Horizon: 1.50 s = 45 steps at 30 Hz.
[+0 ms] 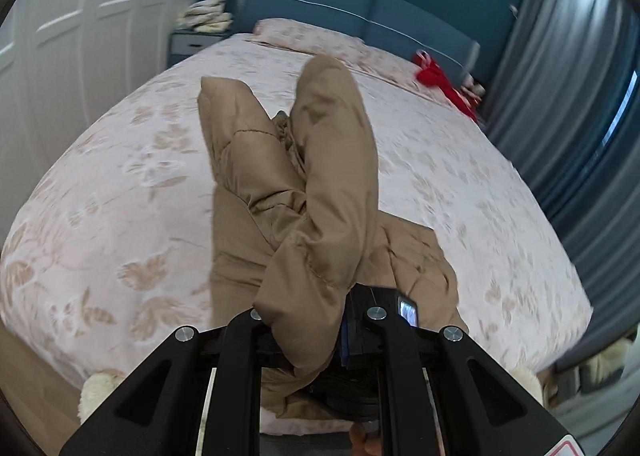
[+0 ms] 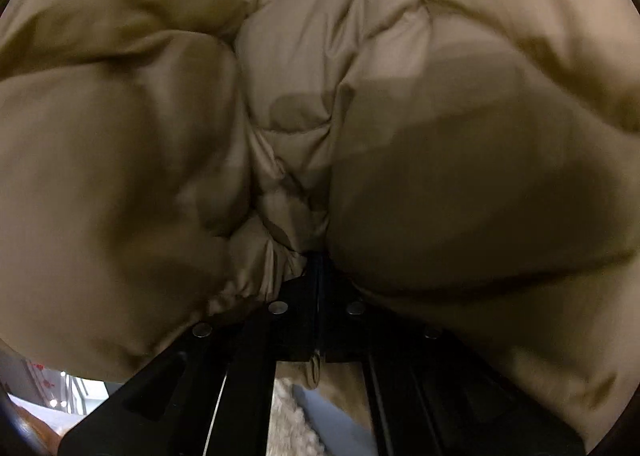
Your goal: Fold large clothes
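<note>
A: Left gripper (image 1: 320, 320) clamped on a sleeve of the tan puffer jacket (image 1: 280, 192); right gripper (image 2: 318, 268) closed on a pinch of its quilting.

B: Jacket location?

A: Bunched on the floral bedspread (image 1: 120, 184), near edge, sleeve raised.

B: Step: likely folding the sleeve in. Next, lay it flat across the body.

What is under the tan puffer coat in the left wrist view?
The tan puffer coat lies on the bed's floral bedspread, which shows all round it. Whatever lies directly beneath the coat is covered. The left gripper pinches one sleeve.
</note>
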Tool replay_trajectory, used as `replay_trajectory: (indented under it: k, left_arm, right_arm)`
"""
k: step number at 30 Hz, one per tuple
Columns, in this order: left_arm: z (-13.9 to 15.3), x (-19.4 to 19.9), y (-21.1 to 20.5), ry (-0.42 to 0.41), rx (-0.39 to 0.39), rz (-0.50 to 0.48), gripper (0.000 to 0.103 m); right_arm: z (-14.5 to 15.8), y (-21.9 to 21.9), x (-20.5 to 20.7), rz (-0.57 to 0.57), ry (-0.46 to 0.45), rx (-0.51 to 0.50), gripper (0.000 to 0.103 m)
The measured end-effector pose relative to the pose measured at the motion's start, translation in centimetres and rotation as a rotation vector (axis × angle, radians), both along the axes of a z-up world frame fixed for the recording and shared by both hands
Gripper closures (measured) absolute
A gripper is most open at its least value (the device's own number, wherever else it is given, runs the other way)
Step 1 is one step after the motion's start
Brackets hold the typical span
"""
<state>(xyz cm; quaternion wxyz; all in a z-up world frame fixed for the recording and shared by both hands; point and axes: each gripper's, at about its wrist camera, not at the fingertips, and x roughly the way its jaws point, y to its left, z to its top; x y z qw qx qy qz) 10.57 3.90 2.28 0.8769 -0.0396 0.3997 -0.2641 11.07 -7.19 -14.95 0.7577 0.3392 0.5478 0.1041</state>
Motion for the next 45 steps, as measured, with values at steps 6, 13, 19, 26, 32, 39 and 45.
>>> replay_trajectory:
  k: [6,13,19,26,32,39,45]
  left_arm:
    - [-0.6,-1.0,-3.2,0.012,0.050,-0.065,0.092]
    - [-3.3,-4.1,-9.3,0.042,0.120,-0.206,0.092]
    - [-7.6,-7.8,-15.0,0.087,0.207,-0.342,0.092]
    - [-11.4,-9.8,-18.8,0.116,0.277,-0.395,0.092]
    - [-9.7,-9.6,-18.1,0.159,0.226,-0.381,0.077]
    - [-3.3,-9.5,-12.0,0.175,-0.003,-0.351,0.030]
    - [0.8,-6.7,-7.6,0.107,-0.026,-0.228,0.029]
  right_arm:
    - [7.5,-5.7,-6.2,-0.054,-0.071,-0.270,0.102]
    - [10.9,-12.5,-12.6,-0.223,-0.069,-0.406,0.101]
    - [11.9,-15.0,-14.7,-0.290,-0.069,-0.437,0.101]
    - [13.6,-16.9,-16.1,-0.329,-0.079,-0.452,0.100]
    - [14.2,-17.4,-16.1,-0.326,-0.088,-0.439,0.088]
    - [15.8,-17.5,-15.4,-0.315,-0.142,-0.429,0.072]
    - [18.1,-16.4,-13.5,-0.302,-0.209,-0.341,0.053]
